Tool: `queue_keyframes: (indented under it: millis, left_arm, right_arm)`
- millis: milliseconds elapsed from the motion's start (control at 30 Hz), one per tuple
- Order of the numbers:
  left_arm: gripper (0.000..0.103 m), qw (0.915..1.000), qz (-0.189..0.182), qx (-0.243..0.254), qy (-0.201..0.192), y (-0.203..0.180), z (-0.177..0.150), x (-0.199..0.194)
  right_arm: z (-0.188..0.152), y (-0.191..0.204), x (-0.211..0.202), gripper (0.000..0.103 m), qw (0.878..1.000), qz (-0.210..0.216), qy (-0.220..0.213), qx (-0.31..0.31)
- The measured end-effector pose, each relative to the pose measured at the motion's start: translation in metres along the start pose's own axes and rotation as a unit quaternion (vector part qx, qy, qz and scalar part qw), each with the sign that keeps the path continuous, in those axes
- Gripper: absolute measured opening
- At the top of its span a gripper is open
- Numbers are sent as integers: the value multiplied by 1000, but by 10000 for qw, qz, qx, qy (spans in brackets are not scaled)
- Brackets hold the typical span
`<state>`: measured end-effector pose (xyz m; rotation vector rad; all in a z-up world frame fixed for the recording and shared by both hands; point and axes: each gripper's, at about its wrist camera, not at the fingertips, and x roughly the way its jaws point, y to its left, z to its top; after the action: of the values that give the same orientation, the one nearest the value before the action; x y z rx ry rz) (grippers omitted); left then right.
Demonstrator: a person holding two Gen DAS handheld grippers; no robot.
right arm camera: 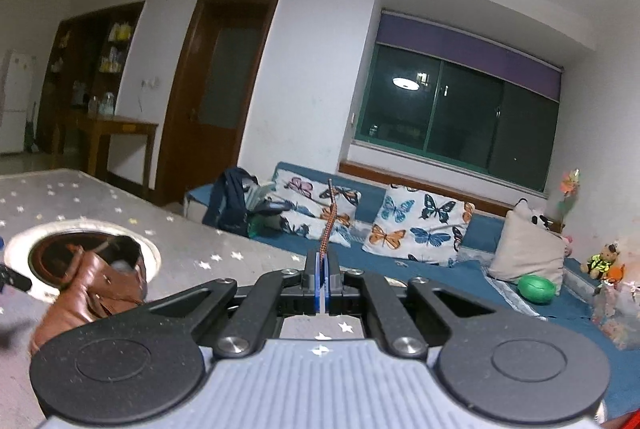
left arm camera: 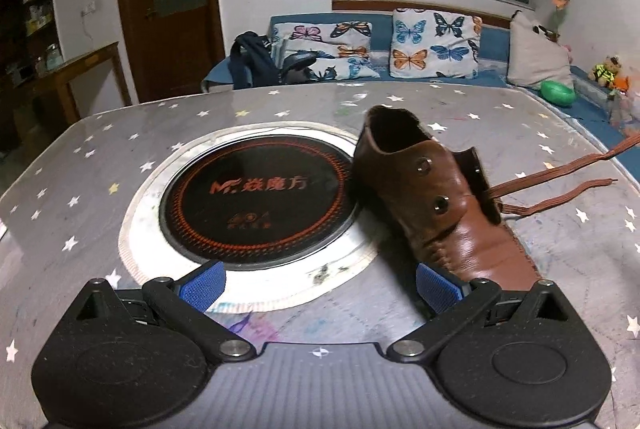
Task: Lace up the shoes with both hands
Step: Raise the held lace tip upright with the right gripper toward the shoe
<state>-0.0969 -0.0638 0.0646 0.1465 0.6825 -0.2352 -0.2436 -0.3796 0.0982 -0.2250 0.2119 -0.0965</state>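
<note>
The brown leather shoe [left arm camera: 432,205] lies on the star-patterned table [left arm camera: 100,189] beside the round black hob [left arm camera: 256,197]. The left gripper [left arm camera: 320,287] is spread wide at its toe. The right gripper [right arm camera: 322,269] is pressed together on the brown woven lace [right arm camera: 330,217]; if pulled hard, the unheld shoe may be dragged or tipped, or the short tip may slip free.

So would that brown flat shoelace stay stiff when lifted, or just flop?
Probably floppy: the brown flat shoelace trails off the brown leather shoe in loose curves across the star-patterned table. The short tip pinched in the right gripper stands up, so short lengths likely hold shape.
</note>
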Motion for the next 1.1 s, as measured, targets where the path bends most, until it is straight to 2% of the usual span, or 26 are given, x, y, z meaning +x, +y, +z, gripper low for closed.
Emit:
queue_keyframes:
  millis: [233, 567, 867, 1100]
  left_arm:
    - [103, 9995, 85, 224, 189, -10, 3, 13]
    - [103, 9978, 210, 520, 364, -16, 0, 27]
    - [103, 9959, 305, 731, 441, -19, -2, 33]
    - [103, 9975, 129, 663, 198, -13, 6, 23]
  right_arm:
    - [-6, 5, 10, 1, 9999, 72, 144, -13]
    - [-3, 21, 13, 1, 9993, 341, 130, -113]
    - [0, 49, 20, 2, 9954, 846, 238, -374]
    - [-2, 78, 29, 2, 9877, 1347, 386, -687]
